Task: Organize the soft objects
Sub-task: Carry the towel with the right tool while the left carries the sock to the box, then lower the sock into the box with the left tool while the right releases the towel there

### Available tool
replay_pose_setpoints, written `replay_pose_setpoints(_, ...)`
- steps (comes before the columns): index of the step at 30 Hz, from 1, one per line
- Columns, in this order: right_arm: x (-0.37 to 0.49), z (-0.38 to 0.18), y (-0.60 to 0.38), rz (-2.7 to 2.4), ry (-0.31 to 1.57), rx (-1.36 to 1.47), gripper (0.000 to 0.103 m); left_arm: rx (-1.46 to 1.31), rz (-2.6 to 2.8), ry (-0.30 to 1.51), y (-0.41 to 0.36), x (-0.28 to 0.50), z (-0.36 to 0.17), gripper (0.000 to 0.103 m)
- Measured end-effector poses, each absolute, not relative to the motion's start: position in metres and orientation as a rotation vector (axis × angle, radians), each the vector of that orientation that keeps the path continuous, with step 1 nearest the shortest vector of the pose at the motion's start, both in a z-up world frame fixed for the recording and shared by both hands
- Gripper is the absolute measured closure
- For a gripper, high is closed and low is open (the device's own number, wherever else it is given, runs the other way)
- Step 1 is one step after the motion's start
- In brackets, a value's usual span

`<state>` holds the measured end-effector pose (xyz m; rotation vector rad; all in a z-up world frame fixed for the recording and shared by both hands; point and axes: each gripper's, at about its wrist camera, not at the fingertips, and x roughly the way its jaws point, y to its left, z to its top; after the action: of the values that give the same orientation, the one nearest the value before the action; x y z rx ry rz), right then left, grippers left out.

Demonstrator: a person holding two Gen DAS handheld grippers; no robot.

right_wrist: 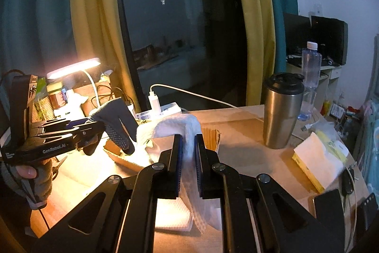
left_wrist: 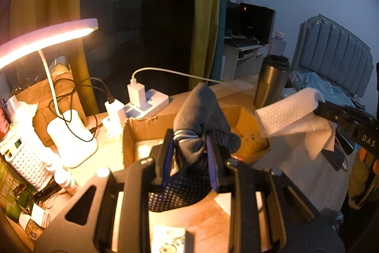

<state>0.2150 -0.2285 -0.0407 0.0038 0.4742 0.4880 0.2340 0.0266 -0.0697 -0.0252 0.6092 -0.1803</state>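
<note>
— Dark window glass and yellow curtains behind, a lit desk lamp [left_wrist: 47,36] over a cluttered wooden desk [right_wrist: 248,134]. What are the 2 tongs doing?

— Left gripper [left_wrist: 189,148] is clamped on a grey dotted glove [left_wrist: 201,110], right gripper [right_wrist: 188,151] pinched tight on a white cloth [right_wrist: 175,125]. Both hang above the open cardboard box [left_wrist: 132,134].

— Best way to finish?

— I'd lower each piece well inside the box walls before letting go, so nothing drapes over the torn rim.

— Any difference between cameras?

— Only the right one shows the water bottle [right_wrist: 310,77] and the person's hand [right_wrist: 26,172]; only the left shows the bed headboard [left_wrist: 336,51].
</note>
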Motion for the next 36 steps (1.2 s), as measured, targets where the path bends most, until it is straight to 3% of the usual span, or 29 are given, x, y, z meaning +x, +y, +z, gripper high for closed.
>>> replay_pose_setpoints(22, 0.299, -0.077, -0.194, 0.505, 0.582, 0.016, 0.091, -0.082, -0.090, 0.771, 0.060, 0.314, -0.150, 0.075)
replay_pose_setpoints(27, 0.318, -0.093, -0.178, 0.533, 0.625, 0.007, 0.091, -0.068, -0.052, 0.827, 0.061, 0.321, -0.165, 0.067)
replay_pose_setpoints(32, 0.336, -0.111, -0.163, 0.529, 0.666, -0.012, 0.091, -0.059, -0.069, 0.848, 0.059, 0.322, -0.169, 0.052)
replay_pose_setpoints(36, 0.344, -0.122, -0.158, 0.524, 0.698, -0.008, 0.091, -0.060, -0.081, 0.847, 0.057, 0.322, -0.167, 0.051)
